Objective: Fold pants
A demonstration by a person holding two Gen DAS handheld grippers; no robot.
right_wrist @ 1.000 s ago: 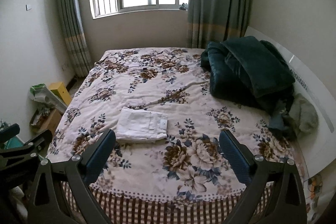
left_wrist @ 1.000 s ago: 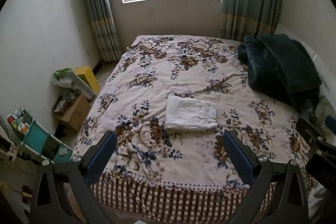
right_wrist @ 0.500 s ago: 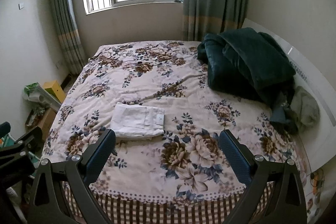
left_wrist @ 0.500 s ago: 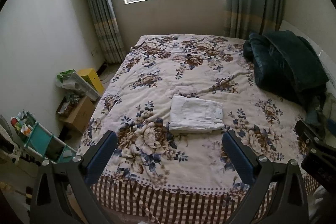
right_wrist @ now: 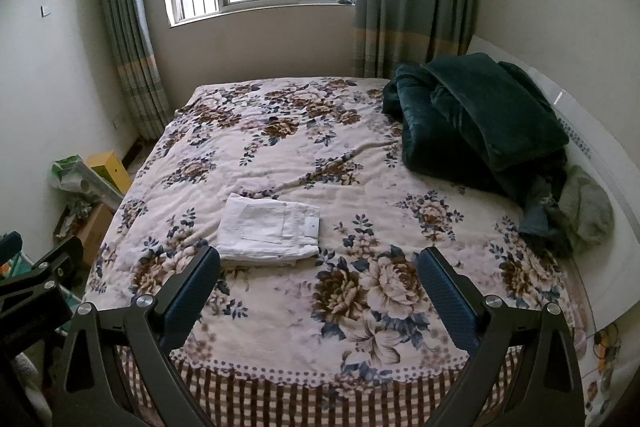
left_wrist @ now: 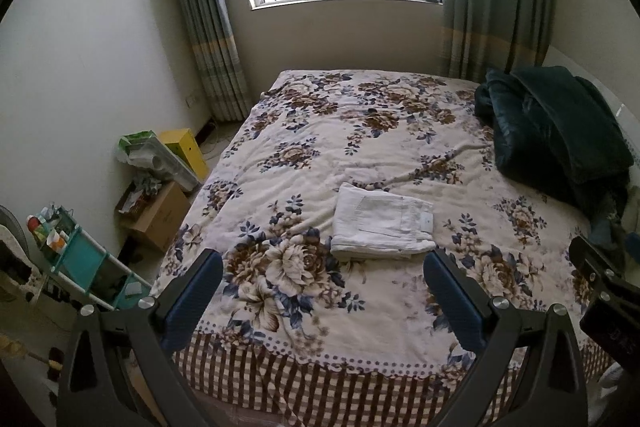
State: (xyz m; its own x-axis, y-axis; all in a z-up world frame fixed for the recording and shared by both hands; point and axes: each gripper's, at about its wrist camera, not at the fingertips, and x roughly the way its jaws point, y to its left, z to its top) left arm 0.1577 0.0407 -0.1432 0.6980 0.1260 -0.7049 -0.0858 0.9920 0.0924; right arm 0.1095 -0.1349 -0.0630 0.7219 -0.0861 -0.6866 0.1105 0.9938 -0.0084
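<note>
White pants (left_wrist: 382, 223) lie folded into a neat rectangle on the floral bedspread (left_wrist: 328, 147), near the middle of the bed; they also show in the right wrist view (right_wrist: 270, 229). My left gripper (left_wrist: 322, 265) is open and empty, held back from the bed's foot, well short of the pants. My right gripper (right_wrist: 318, 263) is open and empty too, at the same distance. The right gripper's body (left_wrist: 604, 295) shows at the right edge of the left wrist view, and the left gripper's body (right_wrist: 36, 287) at the left edge of the right wrist view.
A dark green quilt (right_wrist: 472, 119) is heaped at the bed's right side by a white headboard (right_wrist: 600, 155). Left of the bed stand cardboard boxes (left_wrist: 160, 215), a yellow box (left_wrist: 184, 151) and a teal shelf (left_wrist: 80, 263). A window and curtains lie behind.
Both grippers have drawn back and tilted slightly; the view has shifted so the bed and pants sit a little lower and farther. The pants have not moved. Both grippers stay open.
</note>
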